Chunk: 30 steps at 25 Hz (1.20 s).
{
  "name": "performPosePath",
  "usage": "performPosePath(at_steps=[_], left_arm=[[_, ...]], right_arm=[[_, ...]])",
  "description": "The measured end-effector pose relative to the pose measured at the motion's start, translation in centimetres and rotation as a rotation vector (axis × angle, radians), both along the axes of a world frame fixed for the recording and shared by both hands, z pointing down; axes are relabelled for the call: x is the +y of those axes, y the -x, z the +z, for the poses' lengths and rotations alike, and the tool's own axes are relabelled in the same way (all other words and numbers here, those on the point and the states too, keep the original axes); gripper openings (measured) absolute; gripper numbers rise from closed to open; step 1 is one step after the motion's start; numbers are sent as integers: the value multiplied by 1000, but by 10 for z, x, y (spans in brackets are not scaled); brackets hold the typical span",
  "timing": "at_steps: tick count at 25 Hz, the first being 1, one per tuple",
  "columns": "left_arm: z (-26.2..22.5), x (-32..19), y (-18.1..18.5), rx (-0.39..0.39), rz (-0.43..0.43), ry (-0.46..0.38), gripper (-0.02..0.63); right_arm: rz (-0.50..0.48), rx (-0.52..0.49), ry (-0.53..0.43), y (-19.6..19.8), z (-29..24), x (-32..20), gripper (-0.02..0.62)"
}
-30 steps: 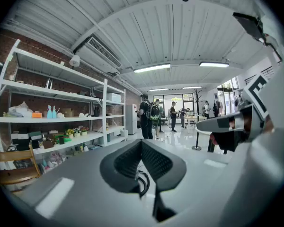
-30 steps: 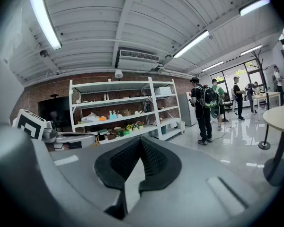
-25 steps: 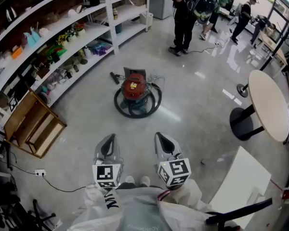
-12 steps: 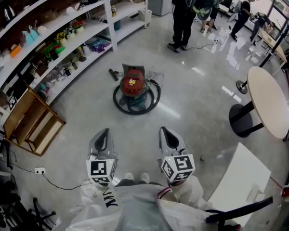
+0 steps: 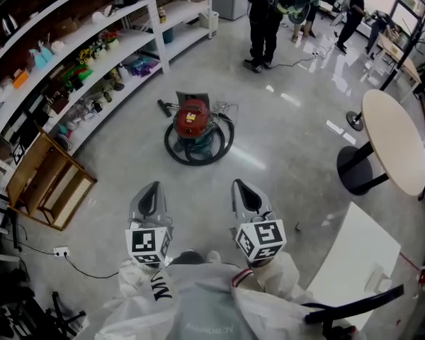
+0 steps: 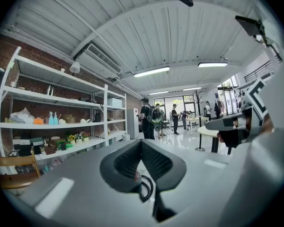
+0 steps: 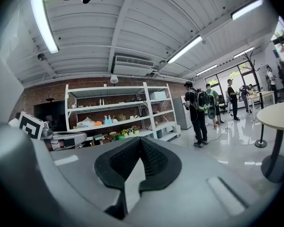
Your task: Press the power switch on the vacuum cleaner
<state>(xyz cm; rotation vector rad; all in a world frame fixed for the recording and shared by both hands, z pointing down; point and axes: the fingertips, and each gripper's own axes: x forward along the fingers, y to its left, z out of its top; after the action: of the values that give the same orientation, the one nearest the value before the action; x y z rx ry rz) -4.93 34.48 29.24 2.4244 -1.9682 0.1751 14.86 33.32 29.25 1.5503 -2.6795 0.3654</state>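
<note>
Vacuum cleaner (image 5: pixel 193 122) on floor, far centre, well apart from left gripper (image 5: pixel 153 190) & right gripper (image 5: pixel 242 188), both clenched, empty; approach step, next: close in, press switch w/ one tip.

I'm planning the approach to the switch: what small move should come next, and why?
Probably step forward toward the red canister vacuum cleaner: it sits on the grey floor well ahead of the left tongs and right tongs, both shut and empty, too far to press anything.
</note>
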Motion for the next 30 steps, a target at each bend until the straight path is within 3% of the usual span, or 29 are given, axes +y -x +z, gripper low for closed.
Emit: performPosePath(at_steps=[30], left_arm=[[10,-37,4,22,17,9,0]], right_arm=[[13,22,9,7,8,-30,0]])
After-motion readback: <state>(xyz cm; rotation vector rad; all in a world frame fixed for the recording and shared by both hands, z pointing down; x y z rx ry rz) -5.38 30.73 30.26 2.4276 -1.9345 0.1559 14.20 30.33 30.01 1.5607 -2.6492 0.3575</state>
